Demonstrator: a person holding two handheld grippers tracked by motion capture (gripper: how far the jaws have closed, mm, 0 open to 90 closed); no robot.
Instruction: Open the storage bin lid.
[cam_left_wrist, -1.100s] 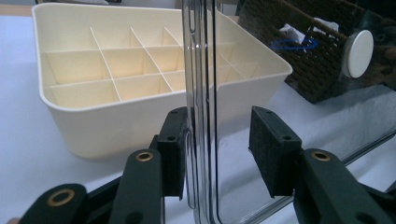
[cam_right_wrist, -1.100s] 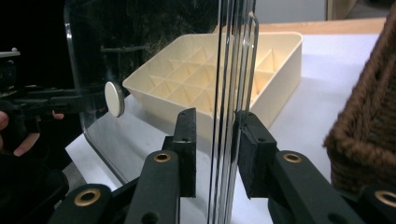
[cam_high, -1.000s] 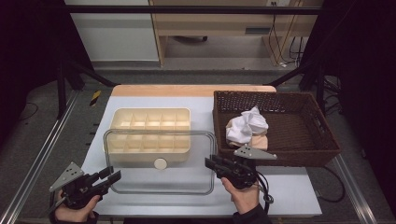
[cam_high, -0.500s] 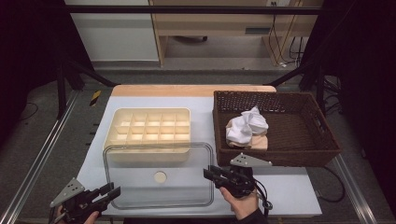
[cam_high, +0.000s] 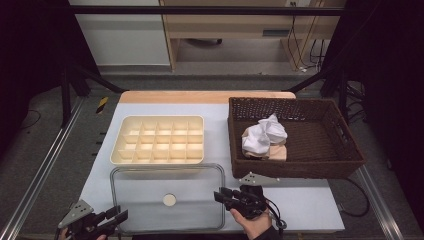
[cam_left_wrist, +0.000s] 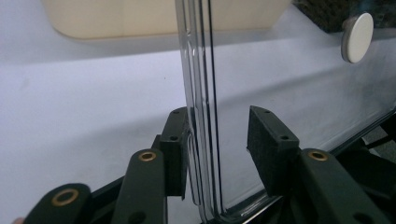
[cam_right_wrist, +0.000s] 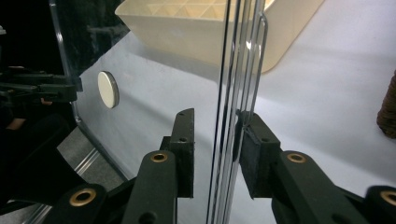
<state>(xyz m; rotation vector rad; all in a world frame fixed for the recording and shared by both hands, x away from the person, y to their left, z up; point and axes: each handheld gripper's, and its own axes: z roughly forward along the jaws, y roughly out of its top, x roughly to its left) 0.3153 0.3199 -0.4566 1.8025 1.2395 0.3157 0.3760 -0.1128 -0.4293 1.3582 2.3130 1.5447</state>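
change: you've brought the lid (cam_high: 167, 200) down flat onto the counter (cam_high: 310, 200) | left gripper (cam_left_wrist: 217, 140) and right gripper (cam_right_wrist: 215, 135): jaws loose around its edges, right just opening | next: withdraw

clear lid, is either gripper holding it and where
Not clamped: left gripper and right gripper (just opening) each straddle a side edge of the lid, one pad touching.

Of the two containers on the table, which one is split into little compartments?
The cream plastic tray at the left, a grid of small square cells. The dark wicker basket at the right is one open space holding crumpled white cloth.
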